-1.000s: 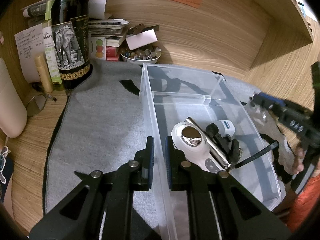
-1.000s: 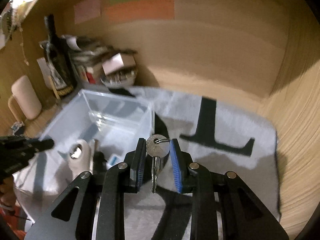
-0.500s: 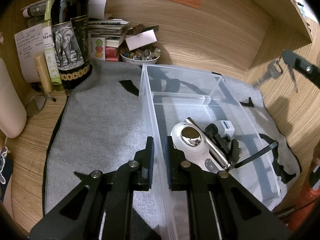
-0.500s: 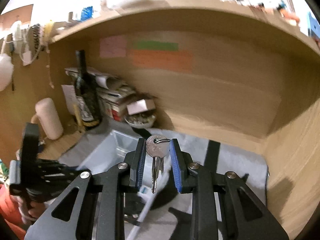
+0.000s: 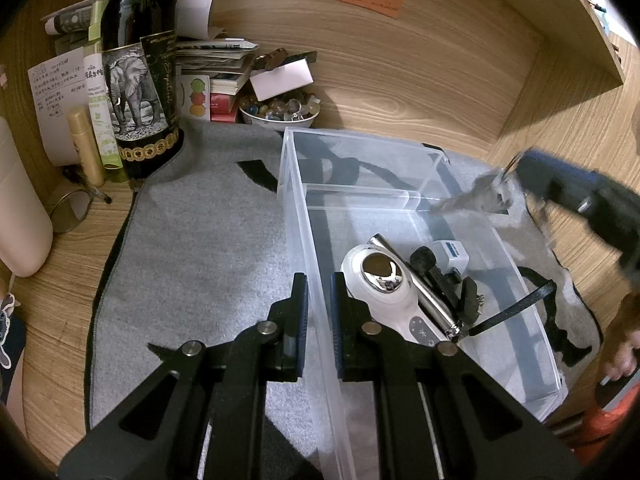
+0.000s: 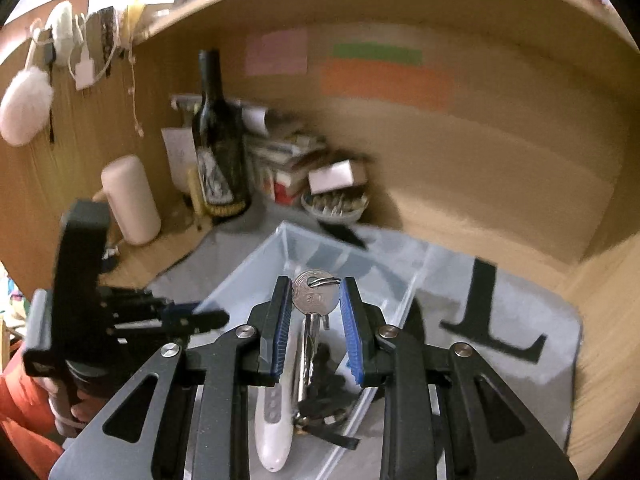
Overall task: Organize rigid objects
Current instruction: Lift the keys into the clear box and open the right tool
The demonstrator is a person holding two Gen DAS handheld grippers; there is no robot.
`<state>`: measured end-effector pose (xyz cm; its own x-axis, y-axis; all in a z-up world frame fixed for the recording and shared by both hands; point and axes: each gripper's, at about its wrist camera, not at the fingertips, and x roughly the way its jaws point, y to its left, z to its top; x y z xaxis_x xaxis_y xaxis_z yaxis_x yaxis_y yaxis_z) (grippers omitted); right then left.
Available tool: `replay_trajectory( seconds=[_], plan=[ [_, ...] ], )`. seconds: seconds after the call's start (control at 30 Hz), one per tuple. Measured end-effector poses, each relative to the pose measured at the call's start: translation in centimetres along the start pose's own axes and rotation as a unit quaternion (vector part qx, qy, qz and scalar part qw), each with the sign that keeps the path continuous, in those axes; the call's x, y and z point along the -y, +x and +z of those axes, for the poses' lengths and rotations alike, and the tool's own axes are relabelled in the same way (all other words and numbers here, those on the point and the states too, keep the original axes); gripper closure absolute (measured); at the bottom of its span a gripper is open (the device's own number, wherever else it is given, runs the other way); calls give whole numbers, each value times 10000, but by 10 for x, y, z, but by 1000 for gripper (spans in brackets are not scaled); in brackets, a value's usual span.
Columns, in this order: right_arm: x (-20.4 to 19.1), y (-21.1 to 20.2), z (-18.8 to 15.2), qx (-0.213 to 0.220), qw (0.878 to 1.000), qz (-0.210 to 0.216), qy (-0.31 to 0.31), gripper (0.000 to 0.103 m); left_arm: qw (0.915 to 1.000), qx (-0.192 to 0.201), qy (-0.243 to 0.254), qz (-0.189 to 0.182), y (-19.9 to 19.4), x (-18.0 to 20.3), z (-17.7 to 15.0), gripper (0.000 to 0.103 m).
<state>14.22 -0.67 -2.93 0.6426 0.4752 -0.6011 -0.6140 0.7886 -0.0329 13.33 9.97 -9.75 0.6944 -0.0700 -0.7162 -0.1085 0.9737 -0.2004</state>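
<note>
Now my right tool [image 6: 314, 322] clamps the keys [image 6: 314, 300] above the clear bin [image 5: 400, 200]; my left tool [image 5: 318, 312], at nine o'clock, pinches the bin's wall.

Keys [image 6: 315, 300]: silver bunch on a ring, hanging upright above the clear bin [image 5: 298, 216].
White handheld device [image 5: 384, 292]: flat inside that bin.

Your wooden desk [image 5: 420, 92] carries a grey mat [image 5: 192, 248]; at its twelve o'clock a clear plastic bin [image 5: 298, 200], at ten a wine bottle [image 5: 140, 80].
</note>
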Motion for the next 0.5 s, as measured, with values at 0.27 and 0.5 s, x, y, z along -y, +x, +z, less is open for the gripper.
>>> replay_trajectory(
  seconds=[0.27, 0.5],
  plan=[
    [7, 37, -17, -586, 9981, 48, 173, 80, 10000, -1, 0, -4, 0, 0, 0, 93],
    [19, 50, -25, -945, 9946, 47, 428, 75, 10000, -9, 9, 4, 0, 1, 0, 93]
  ],
)
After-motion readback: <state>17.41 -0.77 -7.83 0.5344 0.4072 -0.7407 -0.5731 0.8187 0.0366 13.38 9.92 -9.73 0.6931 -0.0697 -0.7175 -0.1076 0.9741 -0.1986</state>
